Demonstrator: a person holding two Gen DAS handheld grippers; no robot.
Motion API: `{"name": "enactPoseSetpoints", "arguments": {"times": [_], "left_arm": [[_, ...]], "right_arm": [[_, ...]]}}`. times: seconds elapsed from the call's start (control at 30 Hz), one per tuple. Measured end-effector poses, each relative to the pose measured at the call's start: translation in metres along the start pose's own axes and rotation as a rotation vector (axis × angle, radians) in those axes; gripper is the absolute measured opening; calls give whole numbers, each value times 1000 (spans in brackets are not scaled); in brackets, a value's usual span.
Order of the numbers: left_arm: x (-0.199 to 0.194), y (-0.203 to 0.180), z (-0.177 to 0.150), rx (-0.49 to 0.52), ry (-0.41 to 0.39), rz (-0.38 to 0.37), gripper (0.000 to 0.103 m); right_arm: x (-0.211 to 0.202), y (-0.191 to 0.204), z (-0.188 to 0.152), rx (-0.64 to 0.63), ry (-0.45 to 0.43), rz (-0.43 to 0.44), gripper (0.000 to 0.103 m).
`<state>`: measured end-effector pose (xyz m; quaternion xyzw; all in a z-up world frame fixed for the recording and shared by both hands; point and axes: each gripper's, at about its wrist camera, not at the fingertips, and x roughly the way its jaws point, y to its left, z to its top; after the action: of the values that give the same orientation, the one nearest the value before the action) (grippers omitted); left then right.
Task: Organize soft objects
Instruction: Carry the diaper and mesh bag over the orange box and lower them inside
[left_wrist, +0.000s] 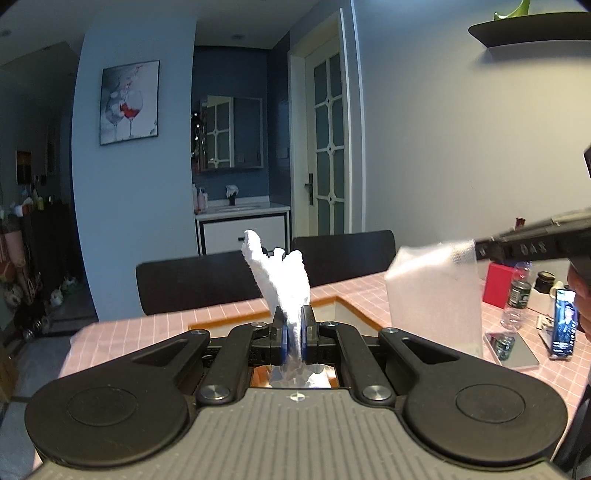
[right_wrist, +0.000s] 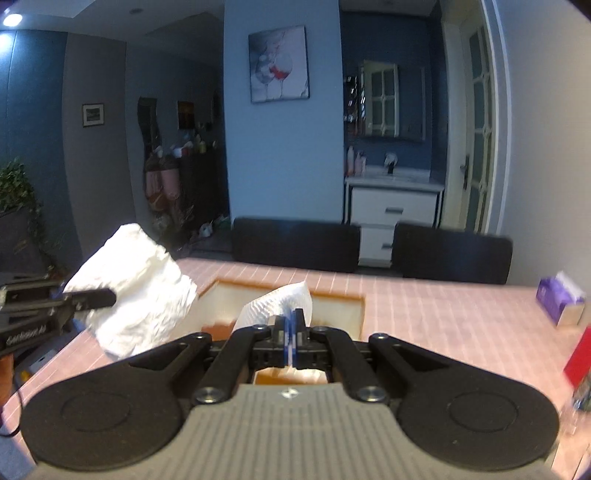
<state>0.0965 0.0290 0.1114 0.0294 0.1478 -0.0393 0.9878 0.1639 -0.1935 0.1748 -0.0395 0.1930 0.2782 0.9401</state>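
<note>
In the left wrist view my left gripper (left_wrist: 293, 315) is shut on a crumpled white tissue (left_wrist: 280, 277) that sticks up past its fingers. From the right edge my right gripper (left_wrist: 477, 251) comes in, shut on a flat white tissue sheet (left_wrist: 436, 295) that hangs down. The right wrist view shows my right gripper (right_wrist: 291, 319) pinching that sheet (right_wrist: 275, 304), and my left gripper (right_wrist: 110, 295) at the left with its rumpled tissue (right_wrist: 140, 288). Both hang above a shallow orange-rimmed box (right_wrist: 332, 295) on the pink tiled table (right_wrist: 443, 314). Whether the two white pieces join is hidden.
Two dark chairs (left_wrist: 207, 284) stand behind the table. At the right lie a red box (left_wrist: 498, 284), a plastic bottle (left_wrist: 517, 299), a propped phone (left_wrist: 563, 325) and a shiny flat slab (left_wrist: 513, 349). A purple tissue pack (right_wrist: 559, 299) sits at the far right.
</note>
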Motion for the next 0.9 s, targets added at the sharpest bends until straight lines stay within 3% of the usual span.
{"name": "enactPoseSetpoints", "arguments": {"times": [0.17,0.47,0.73,0.9], "left_arm": [[26,5,17,11,-8,11,7],[89,23,29,-2,44,24,7],[154,40,9,-16,174,23,7],[186,50,-16,-68,281,-17,7]], "right_arm": [[35,3,28,-56,-33,-48,0],[122,1,50,-175,36,-106,0],[200,-18,30,-196,166,-161,0],[227,-22,2,-236,246,-222,0]]}}
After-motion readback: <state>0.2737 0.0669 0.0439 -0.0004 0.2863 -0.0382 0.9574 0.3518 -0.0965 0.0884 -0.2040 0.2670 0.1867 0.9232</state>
